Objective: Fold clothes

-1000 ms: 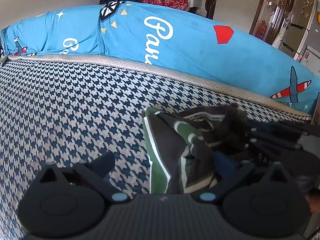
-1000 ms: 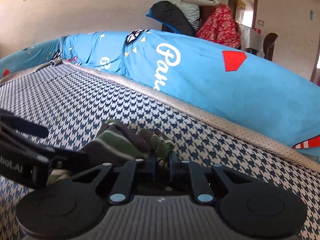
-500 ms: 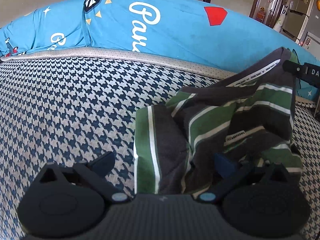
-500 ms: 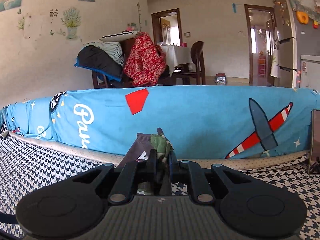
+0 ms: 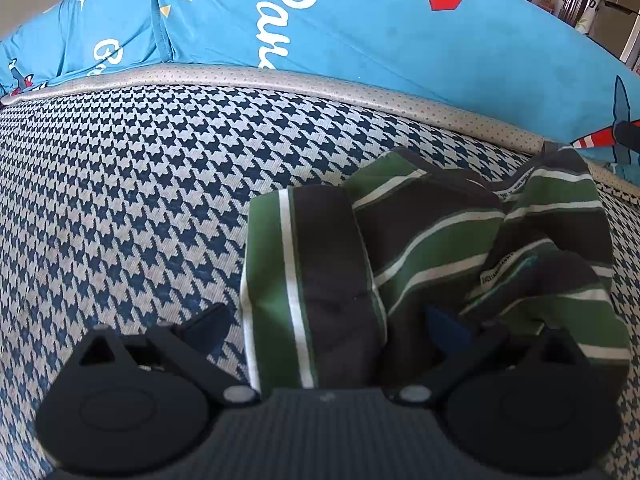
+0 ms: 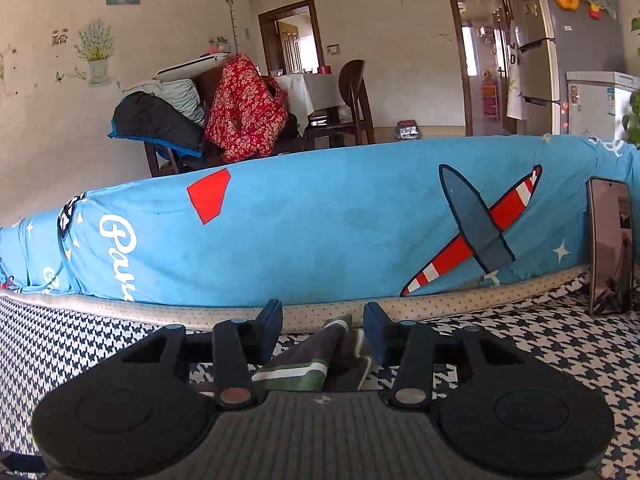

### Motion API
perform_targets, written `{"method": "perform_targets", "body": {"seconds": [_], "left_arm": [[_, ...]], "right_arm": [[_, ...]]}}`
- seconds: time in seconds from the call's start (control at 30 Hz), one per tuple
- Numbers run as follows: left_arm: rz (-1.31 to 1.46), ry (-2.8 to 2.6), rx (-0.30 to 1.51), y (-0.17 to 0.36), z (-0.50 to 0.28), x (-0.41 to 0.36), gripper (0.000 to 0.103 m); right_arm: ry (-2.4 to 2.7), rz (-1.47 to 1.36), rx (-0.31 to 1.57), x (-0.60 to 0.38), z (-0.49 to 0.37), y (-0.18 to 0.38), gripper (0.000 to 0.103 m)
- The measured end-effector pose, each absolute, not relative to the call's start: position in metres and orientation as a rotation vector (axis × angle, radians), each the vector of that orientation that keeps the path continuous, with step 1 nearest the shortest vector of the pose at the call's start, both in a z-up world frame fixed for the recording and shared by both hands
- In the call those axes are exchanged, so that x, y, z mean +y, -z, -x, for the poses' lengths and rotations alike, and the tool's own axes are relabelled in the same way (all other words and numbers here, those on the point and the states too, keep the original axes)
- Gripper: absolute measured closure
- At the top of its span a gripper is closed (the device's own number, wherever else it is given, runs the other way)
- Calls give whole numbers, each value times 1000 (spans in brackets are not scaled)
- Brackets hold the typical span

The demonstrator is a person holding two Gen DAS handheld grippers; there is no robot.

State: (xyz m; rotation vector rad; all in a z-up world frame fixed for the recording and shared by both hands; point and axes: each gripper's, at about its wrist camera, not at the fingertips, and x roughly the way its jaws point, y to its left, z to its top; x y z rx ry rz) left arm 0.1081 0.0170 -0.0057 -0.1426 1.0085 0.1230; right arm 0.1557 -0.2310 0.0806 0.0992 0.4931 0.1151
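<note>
A long blue bolster point(image 6: 320, 232) with a plane print runs along the far edge of the houndstooth mattress point(image 5: 140, 200). The green, black and white striped garment point(image 5: 420, 248) lies crumpled on that mattress near the bolster. The left gripper point(image 5: 324, 320) stands wide open over it, gripping nothing. The right gripper point(image 6: 324, 320) has just been opening, cloth lying loose between its jaws, and a phone point(image 6: 610, 248) leans against the bolster
</note>
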Motion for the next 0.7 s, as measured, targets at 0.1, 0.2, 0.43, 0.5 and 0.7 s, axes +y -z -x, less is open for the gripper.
{"method": "perform_targets", "body": {"seconds": [0.1, 0.2, 0.43, 0.5, 0.7], "left_arm": [[149, -132, 1006, 4, -108, 17, 0], [161, -137, 1003, 3, -108, 18, 0], [146, -135, 997, 4, -106, 16, 0], [141, -135, 996, 4, -106, 15, 0], [146, -135, 1001, 6, -106, 16, 0]], "right_arm": [[-117, -75, 501, -239, -148, -81, 59], [-116, -44, 529, -247, -141, -79, 59], [-183, -135, 611, -268, -133, -63, 59], [-190, -199, 631, -274, -136, -58, 59], [-204, -354, 682, -276, -151, -39, 60]]}}
